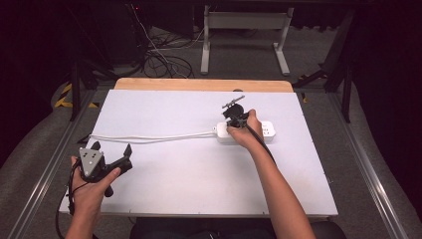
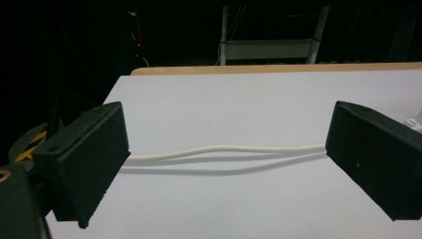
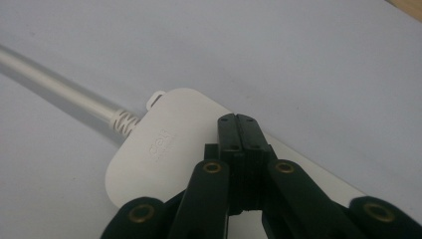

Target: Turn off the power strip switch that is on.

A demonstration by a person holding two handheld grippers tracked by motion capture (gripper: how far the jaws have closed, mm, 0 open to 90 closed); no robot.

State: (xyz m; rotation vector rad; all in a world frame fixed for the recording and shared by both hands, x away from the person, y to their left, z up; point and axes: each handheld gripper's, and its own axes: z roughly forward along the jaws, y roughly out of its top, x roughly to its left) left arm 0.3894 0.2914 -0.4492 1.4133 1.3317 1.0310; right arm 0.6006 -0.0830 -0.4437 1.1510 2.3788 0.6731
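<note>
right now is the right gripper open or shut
Shut: the right gripper has its jaws pressed together, nothing between them, over the white power strip.

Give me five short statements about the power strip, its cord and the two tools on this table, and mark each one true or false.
1. The right tool is shut, its jaws pressed together over the white power strip. True.
2. The left tool is clamped on the white cord. False: its jaws stand wide apart, and the cord lies on the table beyond them, untouched.
3. The cord leaves the power strip and runs toward the left side of the table in the high view. True.
4. The power strip stands upright on its end. False: it lies flat on the table.
5. Both tools are over the power strip. False: the left tool is near the table's front left corner, away from the strip.
</note>
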